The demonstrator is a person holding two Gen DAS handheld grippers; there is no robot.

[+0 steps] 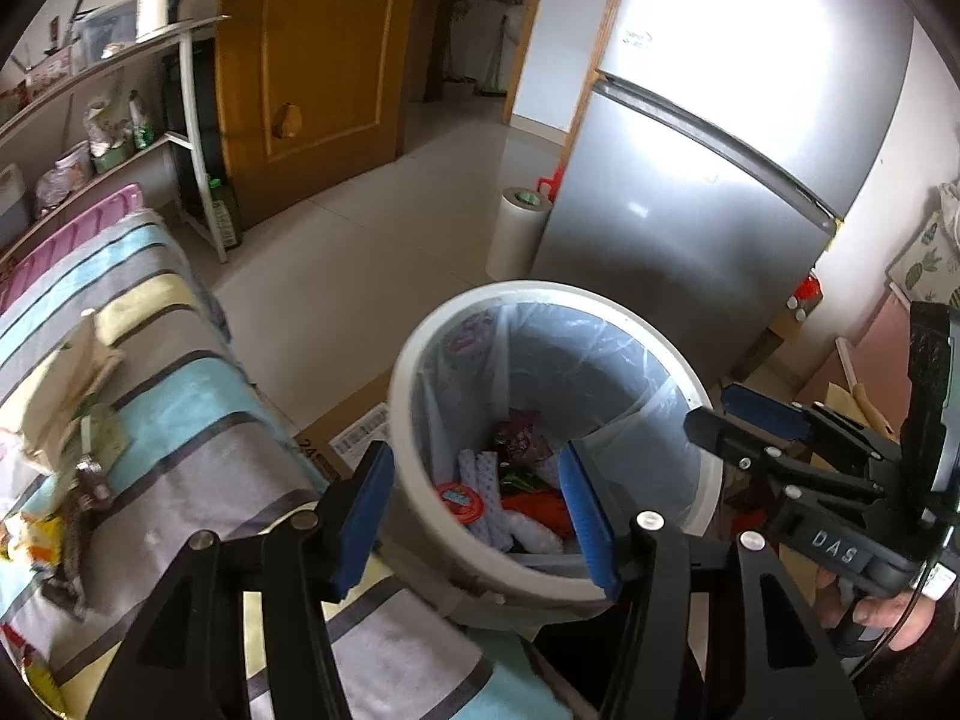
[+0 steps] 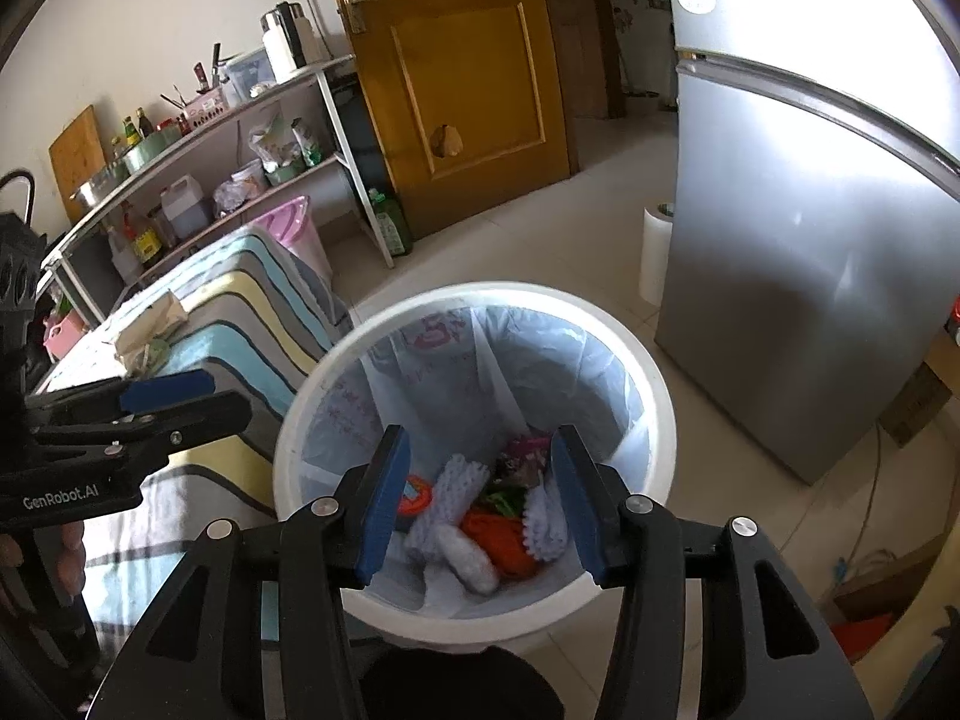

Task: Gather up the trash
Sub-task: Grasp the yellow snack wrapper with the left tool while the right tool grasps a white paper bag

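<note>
L wrist view: my left gripper (image 1: 480,516) hangs over the near rim of the white trash bin (image 1: 708,480), jaws apart, nothing between; leftover wrappers (image 1: 36,540) lie far left on the striped cloth, so left is nearer; right gripper (image 1: 714,414) reads "DAS". R wrist view: right gripper (image 2: 480,510) jaws apart, empty, above the bin; the left one reads "GenRobot.AI".

Both wrist views look steeply down, close over the white bin (image 1: 414,420) (image 2: 654,408). Left view sits nearer the striped cloth (image 1: 198,396), right view nearer the fridge (image 2: 798,312). Shared: bin, cloth (image 2: 252,312), fridge (image 1: 708,180), yellow door (image 1: 318,60) (image 2: 468,72), shelf.
</note>
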